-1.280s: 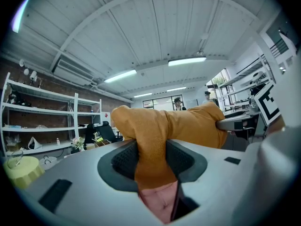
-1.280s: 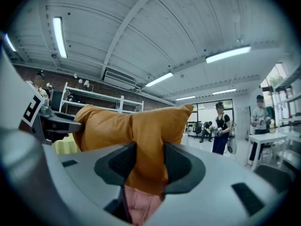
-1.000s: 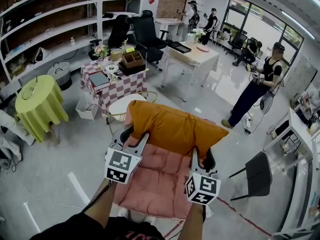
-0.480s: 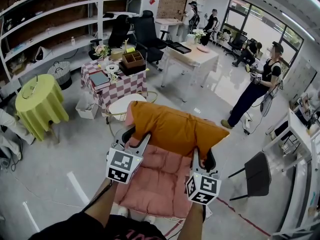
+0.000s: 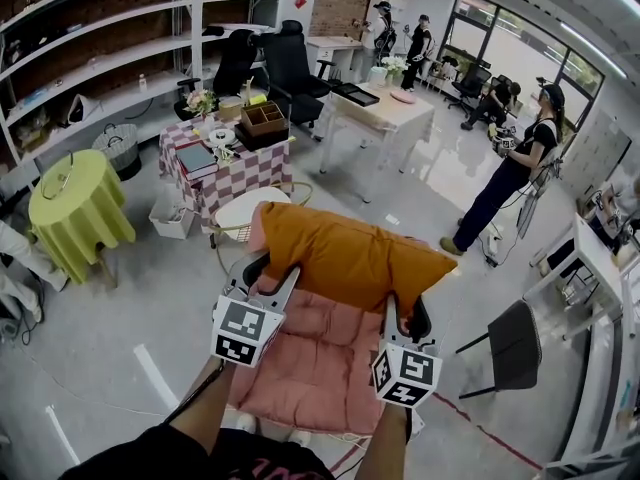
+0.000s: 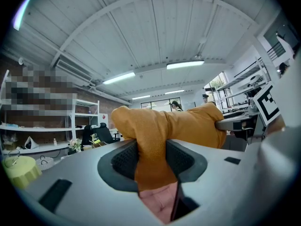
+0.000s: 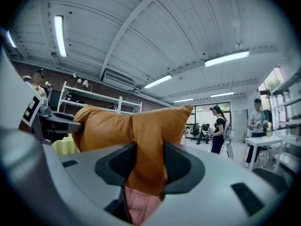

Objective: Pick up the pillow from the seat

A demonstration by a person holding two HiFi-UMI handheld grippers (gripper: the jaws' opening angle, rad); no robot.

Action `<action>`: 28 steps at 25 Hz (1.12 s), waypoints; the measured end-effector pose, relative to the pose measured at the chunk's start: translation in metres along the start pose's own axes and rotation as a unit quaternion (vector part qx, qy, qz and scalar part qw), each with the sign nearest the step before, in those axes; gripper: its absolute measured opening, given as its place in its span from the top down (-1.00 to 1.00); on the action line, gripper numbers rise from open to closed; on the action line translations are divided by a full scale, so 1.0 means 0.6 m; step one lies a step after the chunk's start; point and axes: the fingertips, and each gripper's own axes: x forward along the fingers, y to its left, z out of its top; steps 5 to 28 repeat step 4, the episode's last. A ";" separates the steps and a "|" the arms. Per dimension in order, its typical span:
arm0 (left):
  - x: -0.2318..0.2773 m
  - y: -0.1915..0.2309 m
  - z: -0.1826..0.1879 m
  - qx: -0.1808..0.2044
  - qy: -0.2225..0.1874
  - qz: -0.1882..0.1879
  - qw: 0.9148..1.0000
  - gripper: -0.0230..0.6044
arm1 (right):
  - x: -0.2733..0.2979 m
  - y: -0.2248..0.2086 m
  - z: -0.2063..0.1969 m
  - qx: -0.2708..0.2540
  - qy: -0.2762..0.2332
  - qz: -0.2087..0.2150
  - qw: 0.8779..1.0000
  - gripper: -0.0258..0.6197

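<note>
An orange pillow (image 5: 350, 258) hangs in the air over a pink cushioned seat (image 5: 320, 358). My left gripper (image 5: 268, 276) pinches its left edge, and my right gripper (image 5: 405, 313) pinches its right edge. In the left gripper view the orange pillow (image 6: 155, 131) is squeezed between the two black pads (image 6: 123, 160), with pink seat fabric showing below. The right gripper view shows the orange pillow (image 7: 141, 135) bunched between that gripper's pads (image 7: 175, 163) in the same way. Both grippers point level.
Beyond the pillow stand a small round wire-frame table (image 5: 245, 213), a checkered-cloth table (image 5: 225, 163) with boxes and flowers, and a round table with a green cloth (image 5: 75, 208). A dark chair (image 5: 515, 353) stands at the right. A person (image 5: 510, 178) stands farther right; shelves (image 5: 100, 58) line the left wall.
</note>
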 end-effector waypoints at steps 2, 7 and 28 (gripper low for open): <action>0.001 -0.004 -0.001 -0.003 0.003 -0.003 1.000 0.35 | -0.002 -0.003 -0.002 0.001 0.003 -0.001 1.000 0.33; 0.001 -0.008 0.001 -0.002 0.004 -0.004 1.000 0.35 | -0.004 -0.006 -0.002 0.002 0.004 -0.001 1.000 0.33; 0.001 -0.008 0.001 -0.002 0.004 -0.004 1.000 0.35 | -0.004 -0.006 -0.002 0.002 0.004 -0.001 1.000 0.33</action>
